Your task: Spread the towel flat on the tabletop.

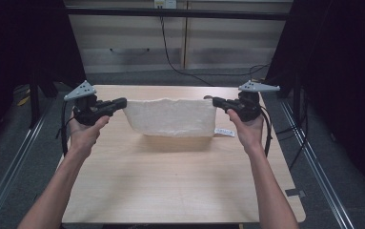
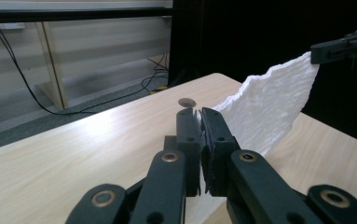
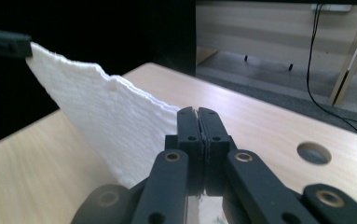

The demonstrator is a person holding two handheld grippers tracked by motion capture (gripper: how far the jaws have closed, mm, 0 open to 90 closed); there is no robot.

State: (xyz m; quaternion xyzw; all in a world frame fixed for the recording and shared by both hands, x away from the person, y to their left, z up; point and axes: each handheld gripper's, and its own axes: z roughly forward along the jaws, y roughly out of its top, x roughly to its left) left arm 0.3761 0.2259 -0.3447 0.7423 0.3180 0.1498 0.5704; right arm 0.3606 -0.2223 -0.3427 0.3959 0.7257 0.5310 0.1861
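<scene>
Between 2 clamped grippers [image 1: 123,102] [image 1: 214,100], towel [image 1: 170,117]

Plenty of bare table [image 1: 170,186] in the lower half of my frame; across the middle, the stretched white towel [image 1: 170,117] blocks the way.

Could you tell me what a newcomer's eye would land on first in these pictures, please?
First, the white towel, stretched in the air above the middle of the wooden table and hanging like a curtain with its lower edge near the tabletop. Next, the two black tools holding it: the left gripper has its jaws shut on the towel's upper left corner and the right gripper on its upper right corner. A small white label hangs at the lower right corner.
</scene>
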